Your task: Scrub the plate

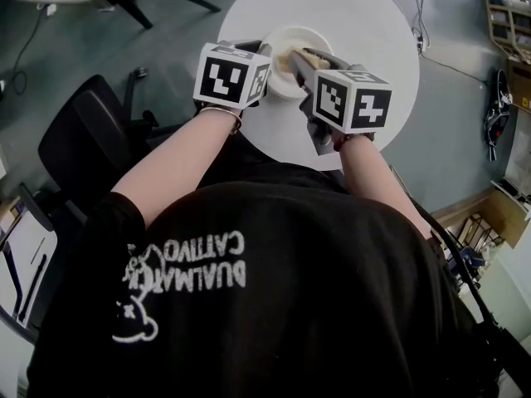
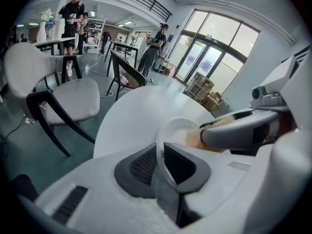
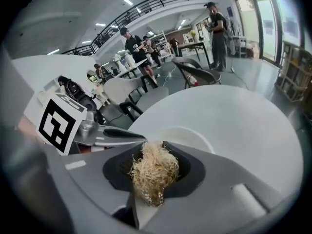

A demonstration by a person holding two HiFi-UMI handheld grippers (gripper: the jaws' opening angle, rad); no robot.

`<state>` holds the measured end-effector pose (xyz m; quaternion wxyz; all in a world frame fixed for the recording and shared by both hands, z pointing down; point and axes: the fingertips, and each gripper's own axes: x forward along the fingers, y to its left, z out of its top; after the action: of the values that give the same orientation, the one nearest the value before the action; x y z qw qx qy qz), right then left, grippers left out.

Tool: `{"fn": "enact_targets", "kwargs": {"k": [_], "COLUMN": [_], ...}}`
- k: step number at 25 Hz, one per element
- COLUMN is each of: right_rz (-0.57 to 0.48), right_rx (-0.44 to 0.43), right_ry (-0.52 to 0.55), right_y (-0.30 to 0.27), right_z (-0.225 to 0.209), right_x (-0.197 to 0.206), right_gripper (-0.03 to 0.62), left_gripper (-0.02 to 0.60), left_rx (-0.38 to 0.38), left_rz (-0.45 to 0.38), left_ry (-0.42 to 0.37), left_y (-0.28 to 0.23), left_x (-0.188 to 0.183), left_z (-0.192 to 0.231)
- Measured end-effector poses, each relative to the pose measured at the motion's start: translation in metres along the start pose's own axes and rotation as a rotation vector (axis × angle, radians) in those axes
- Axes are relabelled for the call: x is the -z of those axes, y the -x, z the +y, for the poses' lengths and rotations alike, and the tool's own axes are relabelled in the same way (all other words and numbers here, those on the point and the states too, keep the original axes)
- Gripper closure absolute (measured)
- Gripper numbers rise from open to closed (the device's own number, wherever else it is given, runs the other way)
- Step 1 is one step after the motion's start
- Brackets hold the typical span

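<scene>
**Left gripper** (image 2: 160,152): jaws narrowly parted, clamped on the fluted rim of the white plate (image 2: 178,130).

**Plate:** gripped by its near edge and raised over the round white table (image 1: 357,15).

**Scrubber** (image 3: 153,172): a straw-coloured fibrous wad, laid against the plate's face.

**Right gripper** (image 3: 153,165): jaws closed upon the wad.

**Step judged:** scrubbing under way.

**Next move:** strokes are to be carried across the face under light pressure. A firm hold on the rim is called for, since so thin a plate is likely to flex.
</scene>
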<state>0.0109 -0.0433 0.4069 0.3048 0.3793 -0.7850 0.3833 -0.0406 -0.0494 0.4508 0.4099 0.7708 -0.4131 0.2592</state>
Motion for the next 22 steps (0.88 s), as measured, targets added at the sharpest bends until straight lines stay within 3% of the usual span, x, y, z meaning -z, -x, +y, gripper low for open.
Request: {"fn": "enact_targets", "kwargs": {"k": [5, 14, 22], "right_rz": [0.089, 0.133, 0.159], "right_rx": [-0.049, 0.015, 0.076], "right_ry": [-0.007, 0.165, 0.136], "right_y": [-0.023, -0.028, -0.021], "right_z": [0.021, 0.011, -0.01], "right_x": [0.016, 0.024, 0.031], "right_gripper": [0.5, 0.5, 0.5], "left_gripper": [0.535, 0.534, 0.528], "left_rx": [-0.001, 0.007, 0.003], "left_rz": [0.004, 0.009, -0.001], "left_ry": [0.01, -0.008, -0.067], "left_y": [-0.002, -0.002, -0.005], "left_x": [-0.002, 0.0, 0.002], "left_z": [0.001, 0.0, -0.003]}}
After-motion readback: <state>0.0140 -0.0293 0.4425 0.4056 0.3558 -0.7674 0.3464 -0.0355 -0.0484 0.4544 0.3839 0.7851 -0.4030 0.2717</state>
